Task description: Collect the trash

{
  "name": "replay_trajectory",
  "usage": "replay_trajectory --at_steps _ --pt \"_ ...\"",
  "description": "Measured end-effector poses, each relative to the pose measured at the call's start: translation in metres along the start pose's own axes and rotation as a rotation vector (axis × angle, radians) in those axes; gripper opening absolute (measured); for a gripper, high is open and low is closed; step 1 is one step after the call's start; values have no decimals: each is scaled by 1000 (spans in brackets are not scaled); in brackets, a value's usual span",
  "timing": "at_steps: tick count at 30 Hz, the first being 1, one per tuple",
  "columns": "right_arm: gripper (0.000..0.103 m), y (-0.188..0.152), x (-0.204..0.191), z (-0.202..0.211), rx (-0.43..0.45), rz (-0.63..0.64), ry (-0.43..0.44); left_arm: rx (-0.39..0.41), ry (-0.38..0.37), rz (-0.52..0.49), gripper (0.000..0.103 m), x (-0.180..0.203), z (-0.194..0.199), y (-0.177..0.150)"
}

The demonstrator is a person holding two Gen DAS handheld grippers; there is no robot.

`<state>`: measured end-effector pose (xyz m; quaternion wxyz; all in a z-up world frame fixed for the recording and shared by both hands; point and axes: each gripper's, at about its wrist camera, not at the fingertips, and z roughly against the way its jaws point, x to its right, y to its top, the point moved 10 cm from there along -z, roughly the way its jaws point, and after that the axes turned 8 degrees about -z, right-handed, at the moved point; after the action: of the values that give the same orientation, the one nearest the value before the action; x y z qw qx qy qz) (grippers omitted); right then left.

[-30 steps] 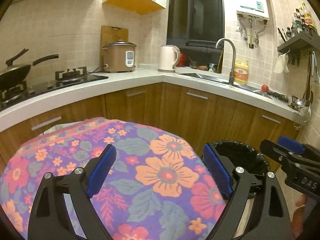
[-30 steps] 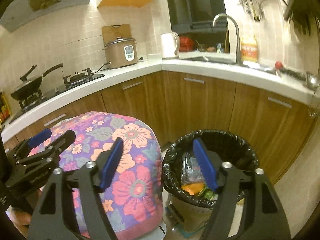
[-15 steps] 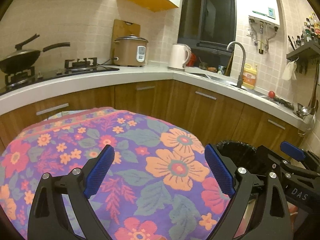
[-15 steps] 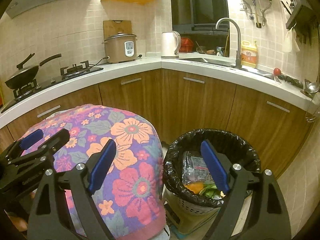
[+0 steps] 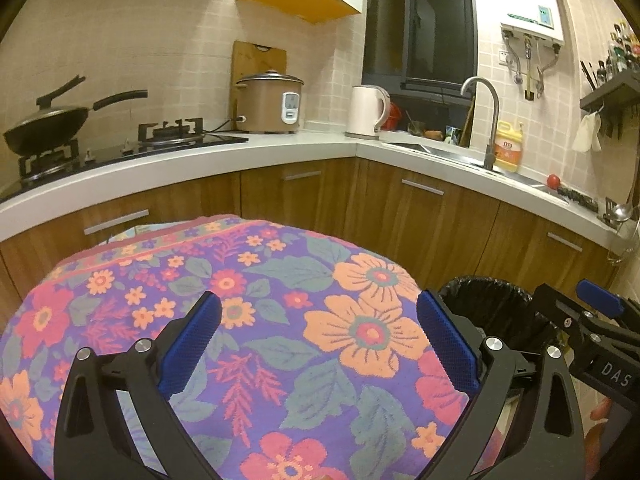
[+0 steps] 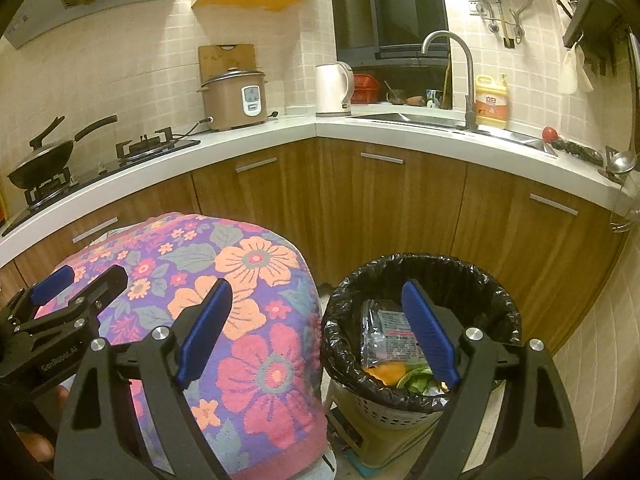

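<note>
Now both grippers hang with jaws spread wide and nothing between them. The left gripper (image 5: 318,340) sits over the flowered cloth (image 5: 280,320), which drapes a rounded table and carries no litter that I can see. Compared with a second ago, both cameras have tipped down and drawn back a little: the cloth fills more of the left view, and the trash bin (image 6: 420,344) now lies fuller and lower in the right view. The right gripper (image 6: 316,332) straddles the gap between the cloth's right edge and the bin, its right finger in front of the bin's mouth.

The bin stands on the floor just right of the table, lined with a black bag (image 6: 492,292). Inside are a printed plastic wrapper (image 6: 388,332), something orange and some green scraps. To my mind this shift reads as a pause over the bin, perhaps before gathering the bag, since no loose rubbish shows.

Farther off, wooden cabinets (image 6: 400,208) curve under a white counter (image 5: 280,148). On it, left to right: a wok (image 5: 44,124), a rice cooker (image 5: 268,104), a kettle (image 5: 366,112) and a sink tap (image 6: 452,76), all against tiled walls.
</note>
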<state>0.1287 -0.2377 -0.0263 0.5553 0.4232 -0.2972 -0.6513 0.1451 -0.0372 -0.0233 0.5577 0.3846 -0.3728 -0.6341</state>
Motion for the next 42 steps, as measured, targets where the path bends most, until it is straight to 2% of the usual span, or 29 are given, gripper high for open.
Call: replay_trajectory --at_steps 42 --pt "85 -4 13 -4 0 -12 -28 -16 4 -3 95 4 -1 -4"
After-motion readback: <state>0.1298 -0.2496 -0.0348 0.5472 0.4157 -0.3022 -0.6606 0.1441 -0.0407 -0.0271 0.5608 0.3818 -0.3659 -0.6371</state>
